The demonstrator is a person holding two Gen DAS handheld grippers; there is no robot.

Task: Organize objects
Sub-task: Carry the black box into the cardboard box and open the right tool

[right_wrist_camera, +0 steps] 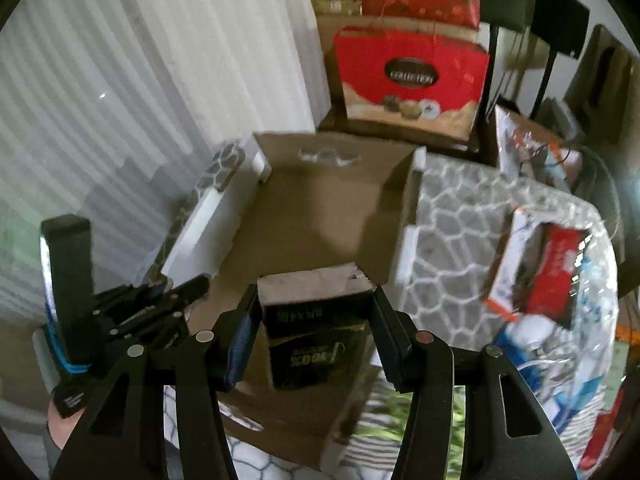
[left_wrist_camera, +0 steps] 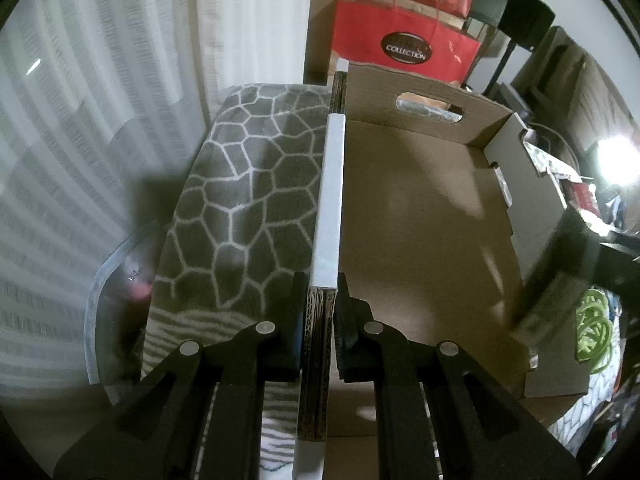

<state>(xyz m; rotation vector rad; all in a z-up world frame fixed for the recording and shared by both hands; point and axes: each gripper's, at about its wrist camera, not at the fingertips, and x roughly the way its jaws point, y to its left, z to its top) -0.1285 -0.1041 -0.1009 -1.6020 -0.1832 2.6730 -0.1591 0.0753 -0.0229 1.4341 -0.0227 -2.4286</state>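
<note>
Left tongs (left_wrist_camera: 318,320): both fingers are pressed onto the near end of the left side wall of the cardboard box (left_wrist_camera: 420,216), pinching its corrugated edge; the white-topped rim of that wall runs straight ahead from the fingertips. To the right of these tongs lies the open floor of the box, ending ahead in a far wall with a hand-hole cutout. To their left, touching the outside of the pinched wall, is a grey blanket (left_wrist_camera: 248,184) with a pale cell pattern, and farther left a white curtain (left_wrist_camera: 80,120). Right tongs (right_wrist_camera: 316,320): the fingers are closed on the two sides of a small dark carton (right_wrist_camera: 316,312) with green print, its grey top facing ahead; the carton is held above the near edge of the box (right_wrist_camera: 320,208), whose floor opens directly ahead of the fingertips. The left tongs (right_wrist_camera: 172,292) appear to the left, gripping the box wall. To the right, beside the box, the same patterned blanket (right_wrist_camera: 472,232) carries a clutter of packets (right_wrist_camera: 540,272). Ahead, beyond the box, stands a red gift bag (right_wrist_camera: 412,80).
</note>
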